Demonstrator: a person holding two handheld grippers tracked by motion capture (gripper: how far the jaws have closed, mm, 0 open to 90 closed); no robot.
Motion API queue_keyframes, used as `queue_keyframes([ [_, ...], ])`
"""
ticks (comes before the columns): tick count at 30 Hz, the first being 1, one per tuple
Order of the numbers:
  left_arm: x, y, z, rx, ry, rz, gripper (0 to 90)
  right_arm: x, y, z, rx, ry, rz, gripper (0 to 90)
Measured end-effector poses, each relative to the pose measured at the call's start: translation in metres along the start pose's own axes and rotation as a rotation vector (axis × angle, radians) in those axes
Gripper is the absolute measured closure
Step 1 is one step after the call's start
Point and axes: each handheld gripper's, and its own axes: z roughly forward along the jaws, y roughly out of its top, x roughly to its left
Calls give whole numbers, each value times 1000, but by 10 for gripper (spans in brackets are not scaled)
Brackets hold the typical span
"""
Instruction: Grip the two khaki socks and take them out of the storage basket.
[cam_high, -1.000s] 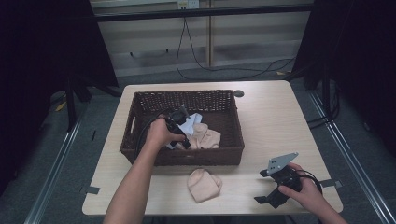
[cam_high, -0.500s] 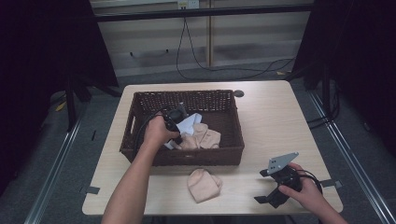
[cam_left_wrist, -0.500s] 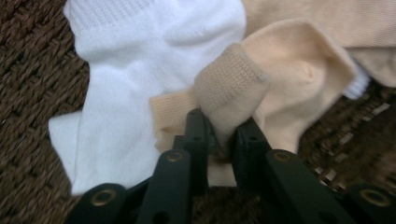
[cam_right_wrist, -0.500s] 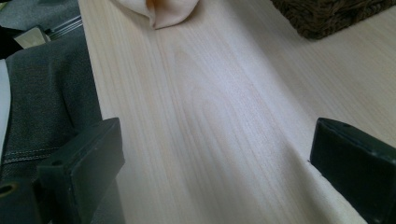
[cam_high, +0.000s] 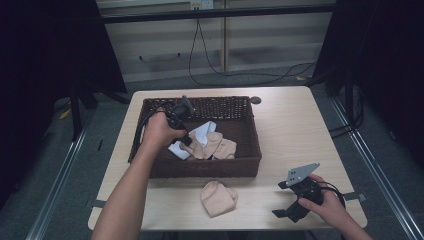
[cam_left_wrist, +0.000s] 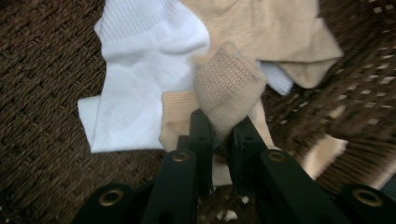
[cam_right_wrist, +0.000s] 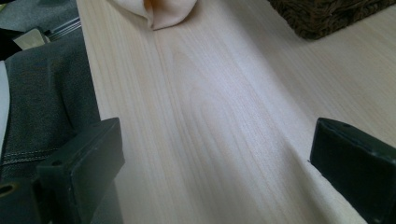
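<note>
A dark wicker basket (cam_high: 200, 169) stands on the pale wooden table (cam_high: 290, 130) and holds a white sock (cam_high: 201, 133) and beige socks (cam_high: 219, 148). My left gripper (cam_high: 186, 141) reaches into the basket from the left; its jaws have just been closing. In the left gripper view my left gripper (cam_left_wrist: 219, 125) pinches a beige sock (cam_left_wrist: 229, 84), bunched up above the white sock (cam_left_wrist: 140, 70). Another beige sock (cam_high: 218, 198) lies on the table in front of the basket. My right gripper (cam_high: 286, 210) rests open low over the table's front right, nothing between its jaws (cam_right_wrist: 215, 158).
The basket's corner (cam_right_wrist: 327, 14) and the loose sock's edge (cam_right_wrist: 168, 11) lie ahead of the right gripper, with bare wood (cam_right_wrist: 210, 93) between. The table's front edge and grey trousers (cam_right_wrist: 42, 93) are beside it. Cables run over the floor (cam_high: 240, 80) behind the table.
My left gripper has closed on the beige sock and risen with it inside the basket. The right hand has stayed where it was.
</note>
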Motion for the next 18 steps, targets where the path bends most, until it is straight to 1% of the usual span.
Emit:
queue_keyframes([
  [3,-3,0,-13,-11,-19,-23,817,0,0,0,-2,-1,-6,25],
  [4,-5,0,-22,-18,-16,-24,817,0,0,0,-2,-2,-5,25],
  [5,-5,0,-22,-18,-16,-24,817,0,0,0,-2,-2,-5,25],
  [7,-8,-1,-34,-17,-25,-28,817,0,0,0,-3,-1,-6,25],
  [8,-8,-1,-34,-17,-25,-28,817,0,0,0,-3,-1,-6,25],
  [9,-9,-1,-37,-17,-21,-32,817,-1,0,0,-2,-3,-9,25],
  [10,-11,-1,-45,-16,-22,-29,817,0,0,0,-4,-1,-4,25],
  [11,-11,-1,-45,-16,-22,-29,817,0,0,0,-4,-1,-4,25],
  [13,-13,0,-52,-12,-18,-25,817,-1,0,0,-3,-1,-6,25],
  [14,-14,0,-55,-16,-19,-22,817,-1,0,0,-3,-1,-6,24],
  [15,-15,0,-59,-23,-14,-11,817,-1,0,0,-3,-2,-6,25],
  [16,-16,0,-62,-31,-14,-17,817,-1,0,0,-3,-2,-6,25],
  [18,-18,0,-69,-30,-23,-13,817,-1,0,0,-3,-2,-7,24],
])
